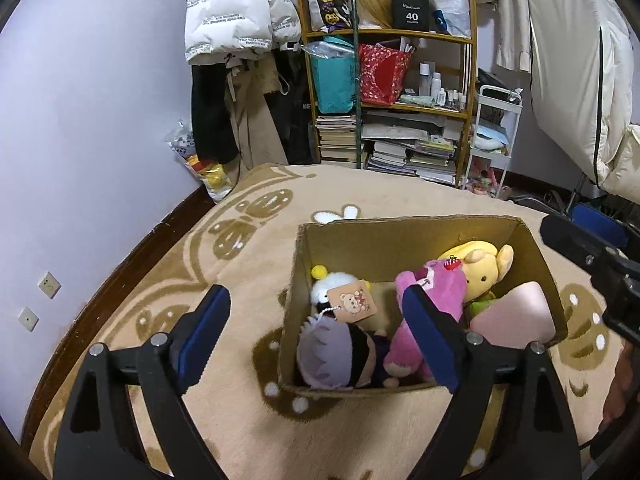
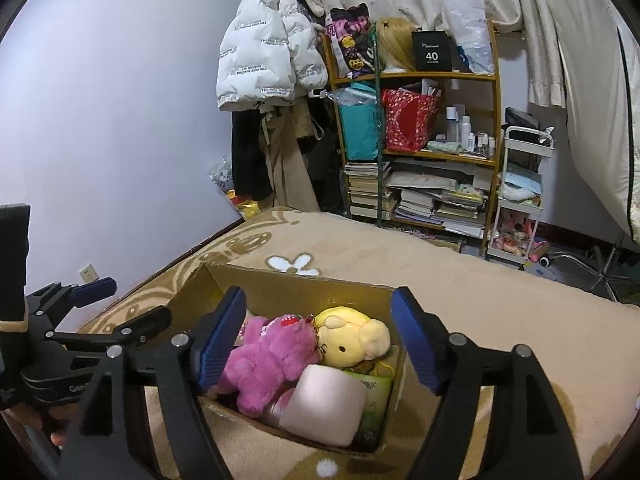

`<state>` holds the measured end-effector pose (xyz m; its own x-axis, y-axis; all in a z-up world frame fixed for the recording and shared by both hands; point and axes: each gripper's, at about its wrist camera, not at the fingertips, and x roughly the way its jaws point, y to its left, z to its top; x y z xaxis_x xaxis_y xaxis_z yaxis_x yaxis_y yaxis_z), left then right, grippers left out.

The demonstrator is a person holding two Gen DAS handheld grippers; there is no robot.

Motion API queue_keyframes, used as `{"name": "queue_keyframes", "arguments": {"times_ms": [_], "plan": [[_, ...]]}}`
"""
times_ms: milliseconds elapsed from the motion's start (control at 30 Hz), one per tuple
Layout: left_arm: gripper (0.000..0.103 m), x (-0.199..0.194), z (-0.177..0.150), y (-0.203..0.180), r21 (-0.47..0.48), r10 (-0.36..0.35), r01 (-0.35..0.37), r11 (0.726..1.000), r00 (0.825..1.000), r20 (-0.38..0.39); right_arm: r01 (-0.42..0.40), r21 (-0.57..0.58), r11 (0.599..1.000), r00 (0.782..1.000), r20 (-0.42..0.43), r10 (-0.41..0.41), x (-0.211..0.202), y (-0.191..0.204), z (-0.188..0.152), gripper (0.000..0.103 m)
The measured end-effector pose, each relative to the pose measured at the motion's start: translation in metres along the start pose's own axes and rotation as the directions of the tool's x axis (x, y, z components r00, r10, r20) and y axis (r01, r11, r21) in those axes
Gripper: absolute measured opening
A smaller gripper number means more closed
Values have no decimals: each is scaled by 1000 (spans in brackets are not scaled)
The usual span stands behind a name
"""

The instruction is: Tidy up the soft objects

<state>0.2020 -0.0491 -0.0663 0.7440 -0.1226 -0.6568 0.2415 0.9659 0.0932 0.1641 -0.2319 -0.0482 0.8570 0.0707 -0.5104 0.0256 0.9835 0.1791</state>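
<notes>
Right now both your tongs are spread wide and pinching nothing: the left gripper (image 1: 316, 332) hangs over the near-left part of the cardboard box (image 1: 400, 236), with its right finger above the box interior and its left finger out over the rug (image 1: 248, 256); the right gripper (image 2: 320, 344) sits over the box's right half, its jaws straddling the toys. All the soft stuff I can see is already inside the box. From the left tongs, the grey-haired doll (image 1: 336, 360) lies just below and between the fingers at the near wall, the white plush with the bear tag (image 1: 336, 286) just behind it. The pink plush (image 2: 264, 360) lies with its long axis running roughly near-to-far, leaning toward the box's middle; in the right wrist view it touches your left finger pad there, so the right hand is nearer to it. The yellow plush (image 2: 352, 340) rests against it at the far right, and the pale pink cushion (image 2: 324, 404) sits in front, near the right wall. My read: the sorting looks mostly finished, with only a nudge or tuck left. The green item under the cushion is mostly covered, so I can't identify it. The box floor is hidden, and the near wall cuts off the doll's lower body.
</notes>
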Motion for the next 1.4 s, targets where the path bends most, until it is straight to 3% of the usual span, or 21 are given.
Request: {"name": "queue_keyframes", "arguments": {"times_ms": [300, 900, 1400], "plan": [[98, -43, -10, 9, 4, -7, 7, 1000, 1000, 26, 22, -13, 1000, 999, 32, -22, -42, 5, 6, 103], [101, -133, -39, 21, -19, -13, 15, 1000, 995, 100, 68, -1, 998, 996, 66, -68, -127, 14, -6, 103], [102, -179, -66, 34, -26, 15, -11, 1000, 989, 148, 76, 9, 997, 996, 46, -77, -161, 21, -32, 103]]}}
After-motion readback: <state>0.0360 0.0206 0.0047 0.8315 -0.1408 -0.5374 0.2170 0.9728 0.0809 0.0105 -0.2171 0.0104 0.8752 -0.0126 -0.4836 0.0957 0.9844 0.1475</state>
